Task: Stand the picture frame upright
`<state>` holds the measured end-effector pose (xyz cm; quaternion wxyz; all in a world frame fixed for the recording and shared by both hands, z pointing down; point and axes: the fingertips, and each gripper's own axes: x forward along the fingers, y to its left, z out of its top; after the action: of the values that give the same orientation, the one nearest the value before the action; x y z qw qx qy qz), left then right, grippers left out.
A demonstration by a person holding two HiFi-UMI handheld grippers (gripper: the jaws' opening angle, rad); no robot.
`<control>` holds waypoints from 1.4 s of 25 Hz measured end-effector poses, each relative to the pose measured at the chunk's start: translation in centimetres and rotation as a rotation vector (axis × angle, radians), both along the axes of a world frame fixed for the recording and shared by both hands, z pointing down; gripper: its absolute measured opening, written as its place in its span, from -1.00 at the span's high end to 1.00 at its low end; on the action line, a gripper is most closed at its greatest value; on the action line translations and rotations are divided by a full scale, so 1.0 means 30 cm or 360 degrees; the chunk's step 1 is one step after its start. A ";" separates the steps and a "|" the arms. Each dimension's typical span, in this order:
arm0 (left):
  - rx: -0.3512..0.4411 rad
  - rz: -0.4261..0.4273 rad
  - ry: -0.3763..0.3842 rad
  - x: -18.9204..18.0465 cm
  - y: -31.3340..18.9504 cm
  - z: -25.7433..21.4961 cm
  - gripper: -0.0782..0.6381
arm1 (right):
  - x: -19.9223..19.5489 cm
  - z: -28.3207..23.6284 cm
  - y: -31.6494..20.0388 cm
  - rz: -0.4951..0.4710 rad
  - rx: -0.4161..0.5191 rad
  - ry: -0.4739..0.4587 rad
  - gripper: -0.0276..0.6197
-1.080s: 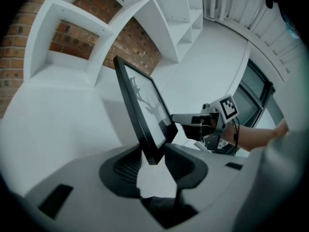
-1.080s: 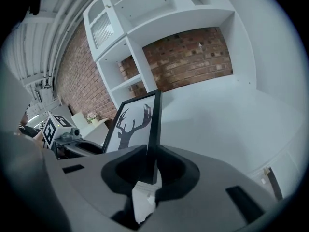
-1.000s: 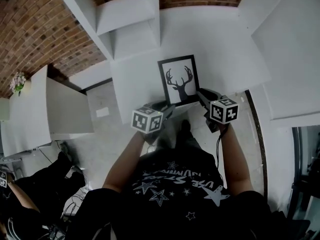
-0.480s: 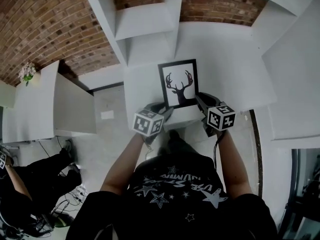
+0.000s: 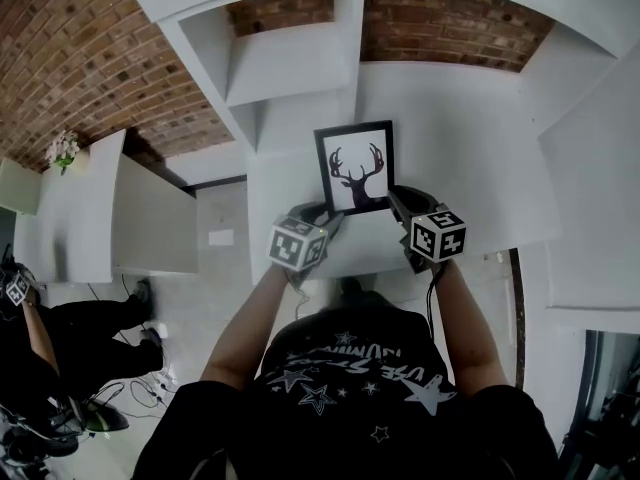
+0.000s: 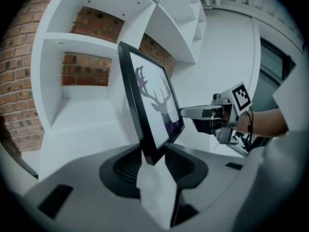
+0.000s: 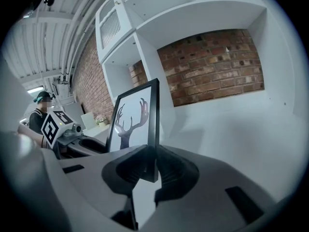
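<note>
The black picture frame (image 5: 355, 168) with a deer-head print is held between my two grippers, over the white ledge (image 5: 460, 158) of a shelf unit. It stands steeply, leaning back, with the print facing me. My left gripper (image 5: 330, 214) is shut on its lower left corner, where the frame (image 6: 153, 111) sits between the pads of that gripper (image 6: 153, 159). My right gripper (image 5: 396, 197) pinches the lower right edge. In the right gripper view the frame (image 7: 136, 122) rises edge-on out of my right gripper (image 7: 150, 162). Whether the bottom edge touches the ledge is hidden.
White shelf cubbies (image 5: 285, 63) stand behind the ledge against a brick wall (image 5: 90, 58). A low white cabinet (image 5: 110, 218) with flowers (image 5: 62, 150) is at the left. Another person (image 5: 30, 358) and floor cables (image 5: 150, 388) are at the lower left.
I have moved closer to the shelf unit, which now fills more of the head view. The frame has gone with me, still held at both lower corners.
</note>
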<state>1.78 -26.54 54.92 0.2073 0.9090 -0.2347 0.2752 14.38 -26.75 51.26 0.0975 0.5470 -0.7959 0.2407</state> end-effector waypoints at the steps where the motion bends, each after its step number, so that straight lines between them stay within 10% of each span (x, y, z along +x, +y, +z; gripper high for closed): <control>1: 0.0003 -0.0011 -0.0011 0.006 -0.020 0.002 0.35 | 0.007 0.003 -0.020 -0.0012 0.0000 0.0001 0.70; 35: 0.0029 -0.0216 -0.0205 0.015 -0.397 0.201 0.38 | 0.031 0.205 -0.376 -0.0148 -0.0122 -0.0027 0.77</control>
<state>2.21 -38.45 60.94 0.2017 0.8732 -0.3110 0.3163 15.32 -38.02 57.41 0.1227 0.5031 -0.8114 0.2709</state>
